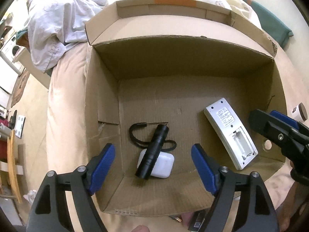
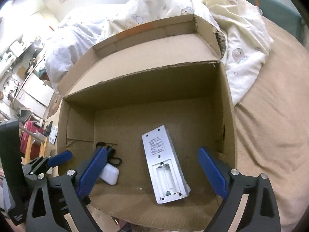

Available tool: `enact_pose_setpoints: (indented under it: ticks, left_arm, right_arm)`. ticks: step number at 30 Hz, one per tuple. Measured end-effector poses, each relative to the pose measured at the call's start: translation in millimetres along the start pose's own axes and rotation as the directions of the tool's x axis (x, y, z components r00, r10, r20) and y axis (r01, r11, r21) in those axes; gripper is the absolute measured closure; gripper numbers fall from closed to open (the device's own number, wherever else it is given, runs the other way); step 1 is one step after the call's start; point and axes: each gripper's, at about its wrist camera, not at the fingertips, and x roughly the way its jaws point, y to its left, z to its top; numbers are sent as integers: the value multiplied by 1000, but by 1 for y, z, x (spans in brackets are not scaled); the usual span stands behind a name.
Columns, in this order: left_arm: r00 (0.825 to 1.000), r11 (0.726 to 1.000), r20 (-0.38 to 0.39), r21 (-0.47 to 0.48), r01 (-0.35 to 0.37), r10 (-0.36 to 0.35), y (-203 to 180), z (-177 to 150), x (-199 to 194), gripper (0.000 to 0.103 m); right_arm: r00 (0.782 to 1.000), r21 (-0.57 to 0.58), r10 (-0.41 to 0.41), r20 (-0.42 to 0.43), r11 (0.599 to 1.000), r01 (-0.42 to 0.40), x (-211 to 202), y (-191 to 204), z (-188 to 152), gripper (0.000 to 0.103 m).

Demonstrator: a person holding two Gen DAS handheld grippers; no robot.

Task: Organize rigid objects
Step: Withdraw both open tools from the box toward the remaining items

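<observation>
- While both claws hang spread over the cardboard box (image 1: 193, 44), the step in hand looks like letting go and drawing clear, so each claw is best lifted straight up past the box walls without nudging what lies inside.
- Left claw (image 1: 153, 166): wide, holding nothing, above the near edge of the box floor.
- One black flashlight (image 1: 152, 152) with a wrist cord lies near the near-left corner, propped across one white case (image 1: 164, 164), the two touching.
- One grey remote (image 2: 164, 162) lies face down along the right wall, battery bay uncovered and empty.
- Right claw (image 2: 152, 172): wide, holding nothing, straddling the remote from above.
- One small jar (image 1: 300, 112) sits on the bed (image 2: 270, 135), outside the box's right wall, likely next to be gathered.
</observation>
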Motion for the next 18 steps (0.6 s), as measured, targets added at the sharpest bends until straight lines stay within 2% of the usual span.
enact_pose_setpoints:
  ticks: [9, 15, 18]
  left_arm:
    - [1000, 1000, 21, -8, -6, 6, 4, 2, -6, 23]
    - [998, 999, 59, -24, 21, -20, 14, -3, -29, 23]
    - [998, 1000, 67, -12, 12, -11, 16, -5, -37, 23]
  right_arm:
    - [1000, -11, -3, 6, 1000, 3, -5, -1, -3, 2]
    - [999, -13, 16, 29, 1000, -16, -15, 4, -2, 2]
    - [999, -23, 20, 50, 1000, -18, -25, 8, -4, 2]
